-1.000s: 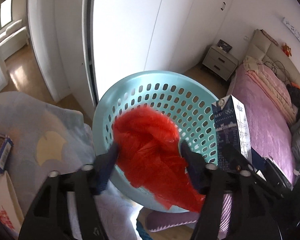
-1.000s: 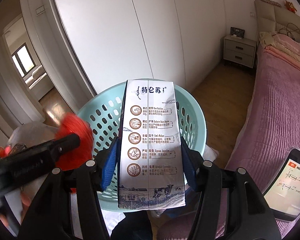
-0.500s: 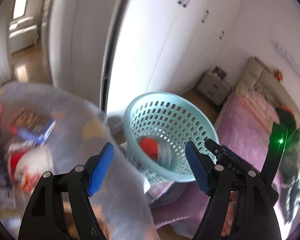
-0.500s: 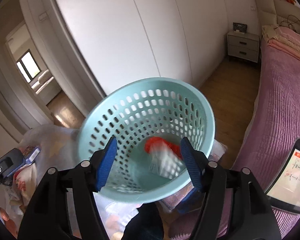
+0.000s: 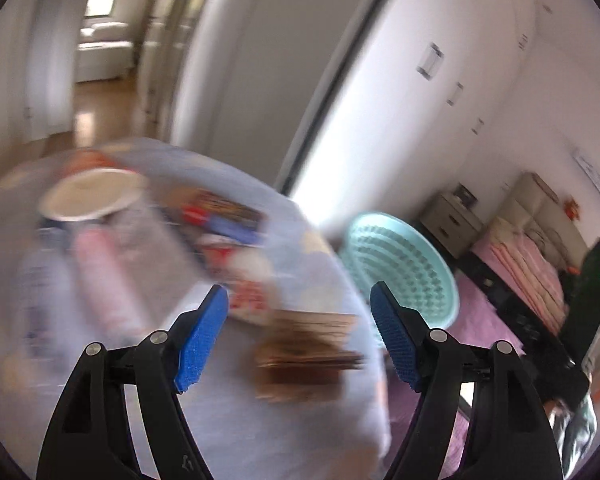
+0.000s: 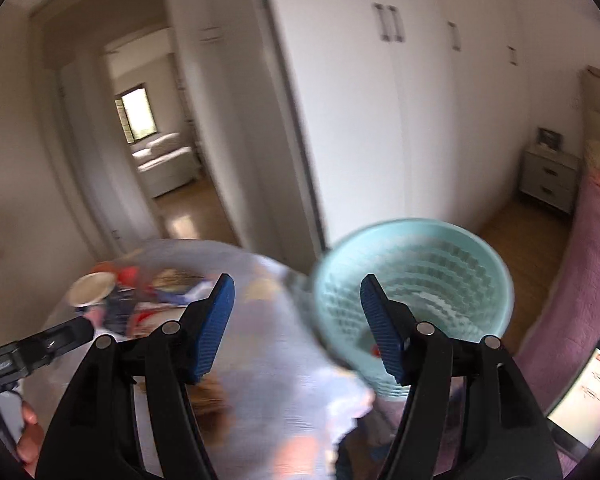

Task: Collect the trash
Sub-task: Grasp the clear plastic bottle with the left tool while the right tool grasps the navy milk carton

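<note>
Both loads dropped: red plastic bag and milk carton now gone from my tools, a red scrap showing in the perforated pale-teal plastic basket (image 6: 414, 280). Left tool (image 5: 298, 330) and right tool (image 6: 296, 320) gape wide, empty, swung toward the blurred litter (image 5: 224, 220) on the cloth-covered worktop (image 5: 260, 420) beside the basket; more remains to collect.

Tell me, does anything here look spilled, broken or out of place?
Nothing clearly does. The teal basket stands upright beside the table, whose clutter is too blurred to judge. Both claws, left and right, are open.
</note>
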Motion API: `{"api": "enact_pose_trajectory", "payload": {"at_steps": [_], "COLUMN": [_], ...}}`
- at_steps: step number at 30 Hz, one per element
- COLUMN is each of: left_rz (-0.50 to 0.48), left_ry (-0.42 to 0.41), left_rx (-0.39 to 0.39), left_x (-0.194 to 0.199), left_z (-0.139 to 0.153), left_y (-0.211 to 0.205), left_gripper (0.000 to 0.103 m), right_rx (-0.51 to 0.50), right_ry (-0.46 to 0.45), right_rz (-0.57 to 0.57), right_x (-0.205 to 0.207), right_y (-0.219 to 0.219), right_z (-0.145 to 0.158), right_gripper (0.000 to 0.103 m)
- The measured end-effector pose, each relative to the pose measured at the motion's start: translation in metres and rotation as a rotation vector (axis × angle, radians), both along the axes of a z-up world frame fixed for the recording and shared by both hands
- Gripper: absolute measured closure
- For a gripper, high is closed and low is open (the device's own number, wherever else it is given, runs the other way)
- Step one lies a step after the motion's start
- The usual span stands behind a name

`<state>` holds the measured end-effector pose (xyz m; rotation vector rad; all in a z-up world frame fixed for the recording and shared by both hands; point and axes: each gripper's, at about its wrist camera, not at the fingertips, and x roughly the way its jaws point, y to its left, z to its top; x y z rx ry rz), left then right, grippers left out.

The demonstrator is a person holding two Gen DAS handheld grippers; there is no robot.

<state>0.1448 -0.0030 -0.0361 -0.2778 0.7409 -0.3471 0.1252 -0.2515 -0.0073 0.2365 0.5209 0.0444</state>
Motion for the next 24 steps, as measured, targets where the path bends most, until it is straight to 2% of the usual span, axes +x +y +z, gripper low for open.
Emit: {"api": "enact_pose_trajectory", "payload": {"at_steps": [4,9,11,13,17,21,24], "left_rz": [0.122,0.233,0.235,0.243,0.253,0.264,0.251], "left_ry": [-0.015,0.004,0.03,0.076,0.114,0.136,0.143], "left_rx": [0.06,0.147,0.166,0.183,0.163,0.213,0.236], "left_x": [-0.01,-0.012,-0.009,-0.004,0.002,0.007,0.01], "left_z": [0.003,-0.006,-0.016,-0.03,-0.048,-0.06,-0.067], "left_y": [0.049,0.095,0.107,0.125,0.141,0.143,0.14], "left_gripper": [0.025,0.024,0.02,0.02,0.02,0.022,0.028], "right_rx": [0.001,0.0,-0.02,-0.036,-0.049,-0.072,-0.073], "right_ry": [0.003,0.04,0.049,0.065,0.099,0.135,0.165], "right_rz": [0.1,0.205,0.24,0.272,0.336,0.369,0.377], "right_x": [0.003,0.014,0.017,0.023,0.036,0.049,0.06], "right_y": [0.038,0.088,0.109,0.129,0.16,0.183,0.192], "right_z": [0.002,-0.004,-0.006,-0.007,-0.013,-0.02,-0.028], "right_gripper": [0.041,0.041,0.041,0.041,0.041,0.041,0.041]}}
